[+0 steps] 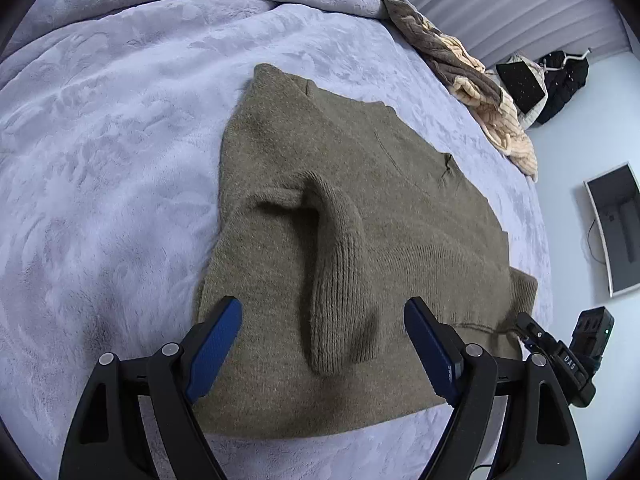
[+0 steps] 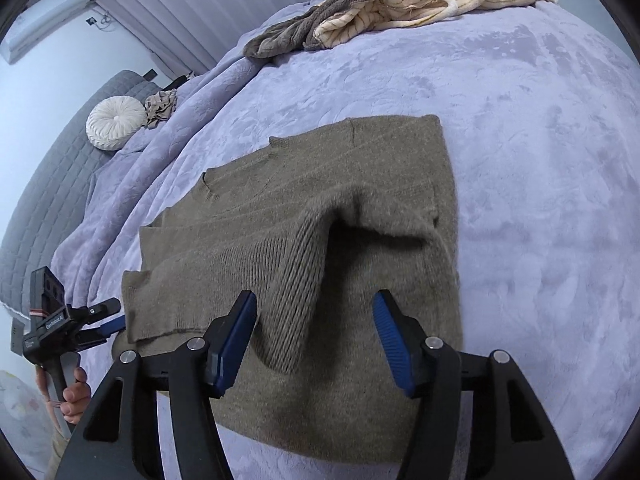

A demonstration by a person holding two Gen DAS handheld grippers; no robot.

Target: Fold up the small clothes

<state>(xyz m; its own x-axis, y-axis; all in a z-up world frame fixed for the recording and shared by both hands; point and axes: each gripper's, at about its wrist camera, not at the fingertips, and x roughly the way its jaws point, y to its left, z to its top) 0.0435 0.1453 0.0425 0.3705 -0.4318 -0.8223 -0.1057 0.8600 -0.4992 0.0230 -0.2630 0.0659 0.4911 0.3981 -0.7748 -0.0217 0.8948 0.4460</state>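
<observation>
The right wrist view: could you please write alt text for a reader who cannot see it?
An olive-brown knitted sweater lies spread on a lavender plush blanket, one ribbed sleeve folded across its body. The open right gripper hovers over the sleeve's cuff; the other gripper is at the sweater's left edge. A striped cream garment lies at the far side.

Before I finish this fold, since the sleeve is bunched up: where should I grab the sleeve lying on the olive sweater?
Probably at the ribbed cuff, the sleeve's free end nearest the left gripper. The sleeve arches up off the olive sweater as a raised ridge, so open fingers coming from the near hem side could straddle the cuff and pinch it alone.
</observation>
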